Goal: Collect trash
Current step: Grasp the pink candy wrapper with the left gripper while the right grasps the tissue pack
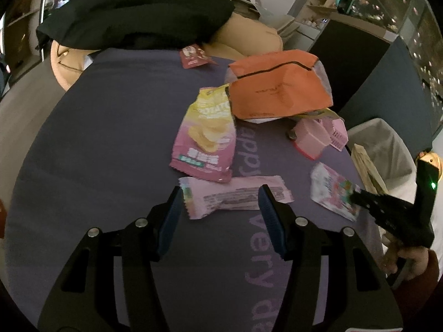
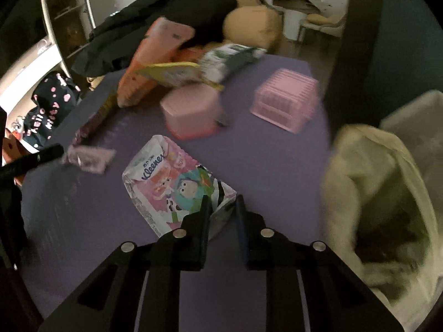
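A pink and white Kleenex tissue packet (image 2: 177,185) lies on the purple table top (image 2: 83,235); my right gripper (image 2: 223,207) is shut on its near corner. The packet (image 1: 333,189) and right gripper (image 1: 357,196) also show in the left wrist view. My left gripper (image 1: 221,207) is open, its fingers on either side of a flat pale pink wrapper (image 1: 235,196). A pink potato chip bag (image 1: 207,135) lies just beyond it. A bin lined with a pale bag (image 2: 387,193) stands off the table's right edge, also seen in the left wrist view (image 1: 384,149).
An orange paper bag (image 1: 279,88), a pink box (image 1: 310,138), a pink slatted basket (image 2: 285,99), a yellow packet (image 2: 171,74) and a small dark red packet (image 1: 193,56) lie on the table. A black garment (image 1: 133,8) and tan cushions (image 2: 252,25) sit beyond.
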Demonstrator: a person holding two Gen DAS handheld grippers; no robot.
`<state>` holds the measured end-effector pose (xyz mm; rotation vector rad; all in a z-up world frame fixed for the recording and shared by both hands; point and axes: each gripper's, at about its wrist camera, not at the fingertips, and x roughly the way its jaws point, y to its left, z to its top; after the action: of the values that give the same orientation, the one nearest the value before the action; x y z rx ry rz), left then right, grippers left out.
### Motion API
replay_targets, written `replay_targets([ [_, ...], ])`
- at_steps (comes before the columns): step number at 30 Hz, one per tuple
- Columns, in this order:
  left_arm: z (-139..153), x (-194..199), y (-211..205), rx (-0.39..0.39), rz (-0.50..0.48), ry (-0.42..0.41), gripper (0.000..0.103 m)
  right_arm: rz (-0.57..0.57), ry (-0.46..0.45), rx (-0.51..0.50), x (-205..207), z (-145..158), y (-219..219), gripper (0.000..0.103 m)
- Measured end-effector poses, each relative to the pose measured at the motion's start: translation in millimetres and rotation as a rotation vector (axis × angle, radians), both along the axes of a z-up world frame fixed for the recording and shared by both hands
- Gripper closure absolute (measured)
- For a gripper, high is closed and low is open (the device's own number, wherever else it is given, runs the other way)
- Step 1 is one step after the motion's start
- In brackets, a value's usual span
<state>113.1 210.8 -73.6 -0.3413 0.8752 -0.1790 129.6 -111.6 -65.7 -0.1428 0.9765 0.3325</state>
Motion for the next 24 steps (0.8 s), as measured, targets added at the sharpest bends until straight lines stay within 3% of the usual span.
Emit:
replay_targets([
  [4, 0.2, 2.0, -9.4, -0.002, -0.037, 0.000, 0.050, 0.027, 0.028, 0.083, -20.4, 3.1, -18.0, 0.084],
  [8, -0.1, -0.2, -25.3, -0.027, -0.121, 0.015, 0.050, 0.056, -0.053, 0.141, -30.7, 17.8, -25.1, 0.057],
  [14, 3.1, -9.0, -48.3, -0.049, -0.254, 0.032, 0.050, 0.122, -0.069, 0.128, -7.2, 25.8, -14.9, 0.055],
  [19, 10.3, -9.5, -36.9, -0.011, -0.190, 0.011, 0.050, 0.140, 0.002, 0.110, 12.5, 5.3, -1.4, 0.055],
  [24, 9.5, -3.1, -21.6, 0.013, -0.116, 0.012, 0.050, 0.166, 0.027, 0.121, -8.0, -2.9, 7.8, 0.054],
])
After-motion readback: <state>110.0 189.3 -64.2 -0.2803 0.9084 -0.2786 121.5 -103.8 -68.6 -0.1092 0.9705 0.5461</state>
